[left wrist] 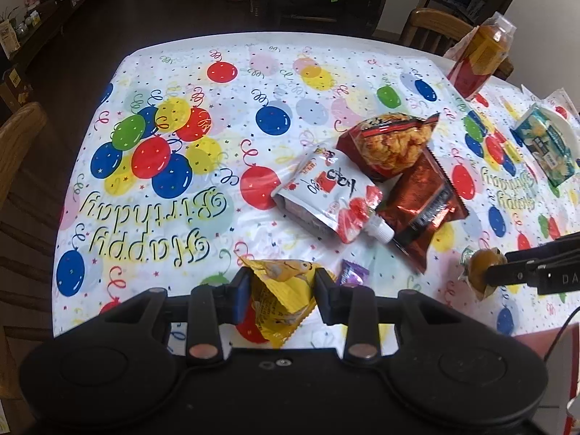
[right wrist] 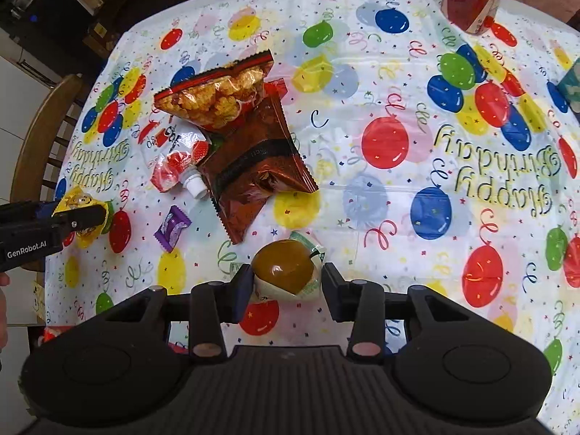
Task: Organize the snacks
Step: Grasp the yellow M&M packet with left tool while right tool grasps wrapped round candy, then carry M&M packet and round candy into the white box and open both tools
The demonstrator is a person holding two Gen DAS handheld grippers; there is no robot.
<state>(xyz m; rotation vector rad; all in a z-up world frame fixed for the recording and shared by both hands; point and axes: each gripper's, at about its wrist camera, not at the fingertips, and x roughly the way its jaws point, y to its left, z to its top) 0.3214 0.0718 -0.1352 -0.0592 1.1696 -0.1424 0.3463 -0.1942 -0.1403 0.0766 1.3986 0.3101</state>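
The left gripper (left wrist: 282, 290) has its fingers closed on a yellow packet (left wrist: 279, 297), held near the counter's (left wrist: 181, 72) near edge. The right gripper (right wrist: 286, 282) has its fingers narrowed around a brown jelly cup (right wrist: 282, 266); from the wrist view I cannot tell whether both pads touch it. A small purple candy (right wrist: 172, 226) lies on the cloth between the two grippers.

Just beyond sits the pile: a white-and-red pouch (left wrist: 326, 195) with its cap toward the grippers, a dark red bag (left wrist: 420, 203) beside it, and a clear bag of orange puffs (left wrist: 391, 141) lying over the red bag's far end. All three touch.

Left of the pile the balloon cloth lies bare out to the far and left edges. To the right, well apart, a teal packet (left wrist: 543, 145) rests on a white plate (left wrist: 565, 123), and a bottle (left wrist: 478, 58) stands near the far right corner. Wooden chairs (left wrist: 21, 137) stand at the left edge and far corner.
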